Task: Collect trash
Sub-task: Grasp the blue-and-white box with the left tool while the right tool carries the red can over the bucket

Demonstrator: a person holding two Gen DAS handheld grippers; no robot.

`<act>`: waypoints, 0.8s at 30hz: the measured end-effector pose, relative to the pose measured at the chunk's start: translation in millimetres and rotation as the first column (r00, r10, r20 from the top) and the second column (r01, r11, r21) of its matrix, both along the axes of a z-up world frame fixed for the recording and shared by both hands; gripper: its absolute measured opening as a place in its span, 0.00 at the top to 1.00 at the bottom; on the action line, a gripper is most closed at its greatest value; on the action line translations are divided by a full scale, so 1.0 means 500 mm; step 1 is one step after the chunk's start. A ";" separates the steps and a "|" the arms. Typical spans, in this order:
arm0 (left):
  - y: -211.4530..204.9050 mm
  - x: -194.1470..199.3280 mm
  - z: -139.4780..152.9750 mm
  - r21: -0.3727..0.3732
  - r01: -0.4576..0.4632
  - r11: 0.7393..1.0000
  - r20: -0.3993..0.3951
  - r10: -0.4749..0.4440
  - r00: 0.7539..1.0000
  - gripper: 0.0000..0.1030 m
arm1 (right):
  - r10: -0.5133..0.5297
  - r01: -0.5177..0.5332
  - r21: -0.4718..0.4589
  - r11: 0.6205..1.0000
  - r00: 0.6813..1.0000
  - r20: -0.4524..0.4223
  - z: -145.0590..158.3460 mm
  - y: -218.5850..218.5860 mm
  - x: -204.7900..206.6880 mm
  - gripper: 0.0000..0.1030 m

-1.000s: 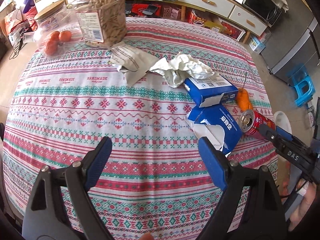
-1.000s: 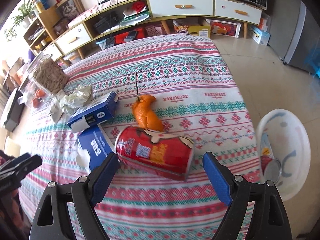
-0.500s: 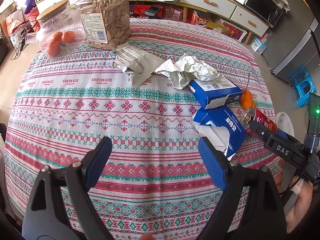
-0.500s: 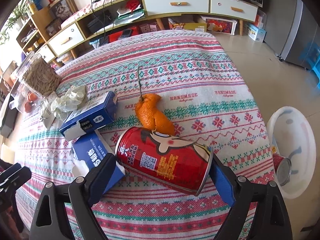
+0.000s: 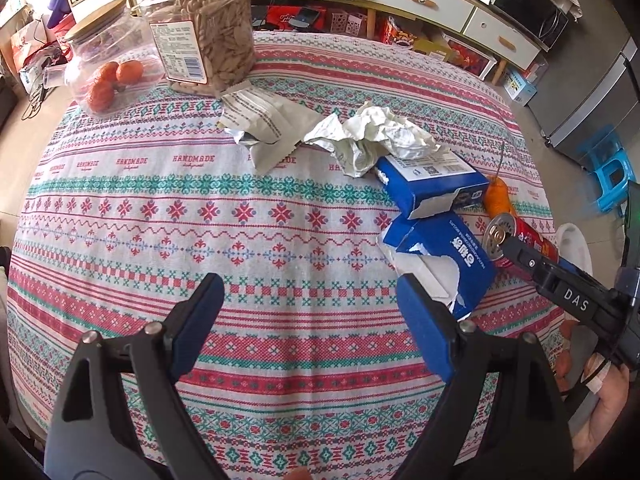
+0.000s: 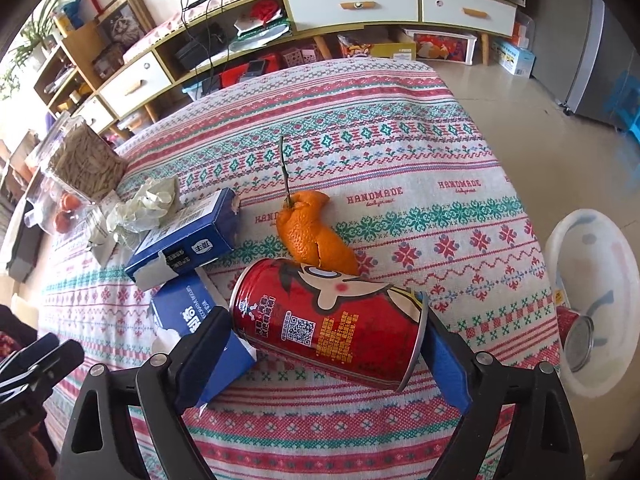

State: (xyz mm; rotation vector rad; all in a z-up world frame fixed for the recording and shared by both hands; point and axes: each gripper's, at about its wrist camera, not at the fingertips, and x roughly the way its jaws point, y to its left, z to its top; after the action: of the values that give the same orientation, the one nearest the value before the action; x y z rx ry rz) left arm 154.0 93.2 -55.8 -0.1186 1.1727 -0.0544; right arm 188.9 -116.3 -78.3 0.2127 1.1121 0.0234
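Trash lies scattered along one side of the desk [image 5: 120, 216], which is covered by a patterned cloth. A red can [image 6: 332, 320] lies on its side between the pads of the right tongs [image 6: 324, 356]. Whether the pads press on the can's two ends or merely flank them cannot be told; the jaws stand wide, having just been opening, with the can between them. An orange peel [image 6: 312, 232] with a stalk lies just behind the can, touching it. Two torn blue cartons sit beside the can: the nearer carton [image 6: 188, 312] is partly behind the left pad, and the farther carton [image 6: 188, 236] lies beyond it. Crumpled paper [image 5: 384, 136] and a flattened wrapper [image 5: 268, 124] lie farther along. A white bin [image 6: 592, 292] stands on the floor off the desk edge and holds a can already. The left tongs [image 5: 308, 316] hover wide apart over bare cloth, holding nothing. Two clear jars stand at the far corner: a seed jar [image 5: 204, 28] and a fruit jar [image 5: 108, 60].
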 end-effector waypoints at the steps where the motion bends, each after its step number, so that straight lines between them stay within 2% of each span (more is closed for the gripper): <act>1: -0.003 0.001 0.001 -0.008 0.003 1.000 0.001 -0.003 1.000 0.15 | 0.003 -0.003 0.008 1.000 1.000 -0.001 0.002 -0.003 0.000 0.10; 8: -0.050 0.034 0.012 -0.079 0.045 0.996 0.009 -0.045 0.999 0.15 | 0.043 -0.044 0.026 0.999 0.998 0.043 0.044 -0.036 -0.037 0.11; 12: -0.093 0.073 0.025 -0.076 0.113 0.991 0.027 -0.111 0.993 0.15 | 0.033 -0.035 0.026 0.999 0.998 0.061 0.062 -0.079 -0.054 0.11; 13: -0.109 0.084 0.030 -0.074 0.153 0.985 0.036 -0.151 0.988 0.15 | 0.026 -0.027 0.027 0.999 0.998 0.061 0.063 -0.094 -0.056 0.10; 15: -0.140 0.103 0.035 -0.059 0.237 0.970 0.042 -0.235 0.971 0.15 | 0.015 -0.017 0.027 1.000 0.998 0.059 0.065 -0.117 -0.058 0.10; 17: -0.185 0.126 0.041 -0.006 0.351 0.936 0.039 -0.351 0.936 0.15 | 0.003 -0.004 0.021 1.000 0.998 0.056 0.065 -0.141 -0.061 0.10; 19: -0.220 0.148 0.043 0.046 0.418 0.907 0.030 -0.419 0.907 0.15 | -0.007 0.006 0.021 1.000 0.999 0.051 0.064 -0.164 -0.061 0.10; 24: -0.275 0.200 0.019 0.105 0.494 0.863 -0.034 -0.493 0.869 0.15 | -0.019 0.017 0.031 0.999 0.998 0.058 0.076 -0.203 -0.073 0.10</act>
State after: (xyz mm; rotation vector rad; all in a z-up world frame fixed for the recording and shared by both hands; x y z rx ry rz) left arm 253.8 -44.1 -46.5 0.2863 1.1853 -0.4432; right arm 152.2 -217.7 -40.3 0.2479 1.0523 0.0308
